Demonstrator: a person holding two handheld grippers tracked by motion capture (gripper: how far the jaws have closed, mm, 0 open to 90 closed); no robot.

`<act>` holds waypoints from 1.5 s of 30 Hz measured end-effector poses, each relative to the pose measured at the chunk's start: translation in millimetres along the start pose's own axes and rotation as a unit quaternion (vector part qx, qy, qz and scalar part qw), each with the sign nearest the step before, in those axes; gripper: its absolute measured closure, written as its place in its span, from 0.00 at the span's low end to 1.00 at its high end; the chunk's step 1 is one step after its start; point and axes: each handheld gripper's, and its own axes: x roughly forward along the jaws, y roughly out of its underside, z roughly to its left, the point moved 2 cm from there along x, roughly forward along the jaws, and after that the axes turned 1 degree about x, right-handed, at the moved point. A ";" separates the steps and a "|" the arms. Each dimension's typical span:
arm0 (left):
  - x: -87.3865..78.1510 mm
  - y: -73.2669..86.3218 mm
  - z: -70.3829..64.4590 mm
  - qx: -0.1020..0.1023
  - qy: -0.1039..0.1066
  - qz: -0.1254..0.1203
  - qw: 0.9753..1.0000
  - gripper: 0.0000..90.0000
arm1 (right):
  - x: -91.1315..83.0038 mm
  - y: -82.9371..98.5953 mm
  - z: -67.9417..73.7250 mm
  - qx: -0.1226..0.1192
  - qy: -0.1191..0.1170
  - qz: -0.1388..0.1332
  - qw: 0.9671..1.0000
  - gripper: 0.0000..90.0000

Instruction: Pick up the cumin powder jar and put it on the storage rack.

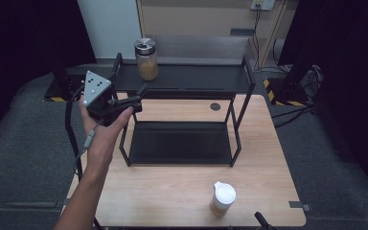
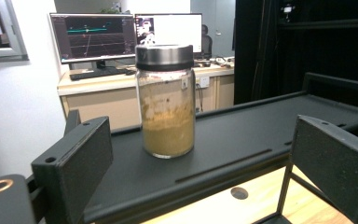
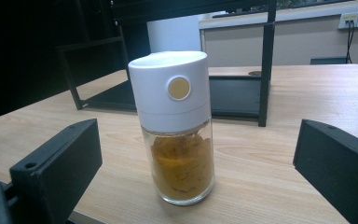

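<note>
We see a wooden bench carrying a black two-tier rack, with monitors on a desk behind. Our left claw is spread, and the jar stands upright on the top shelf straight ahead of it, apart. Our right claw is spread around the white-capped shaker, jaws well clear either side, open bench beyond.

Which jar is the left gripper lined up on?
Find the black two-tier rack at the table's far side. On its top shelf, at the left end, stands a glass jar of tan powder. Its dark metal lid distinguishes it from the white-capped jar near the table's front edge.
</note>
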 end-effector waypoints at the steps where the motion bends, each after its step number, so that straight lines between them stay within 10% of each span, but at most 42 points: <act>1: -1.2 2.0 -0.7 0.000 -0.001 0.000 1.000 0.06 | 0.1 0.0 0.1 0.000 0.000 0.000 1.000 0.01; 27: -36.7 45.7 -23.5 0.006 -0.005 -0.001 1.000 0.05 | 2.5 1.2 0.3 0.002 -0.002 0.000 1.000 0.01; 45: -56.7 93.1 -32.3 -0.026 -0.004 0.029 0.999 0.06 | 3.5 3.3 -0.1 0.004 -0.003 0.002 1.000 0.01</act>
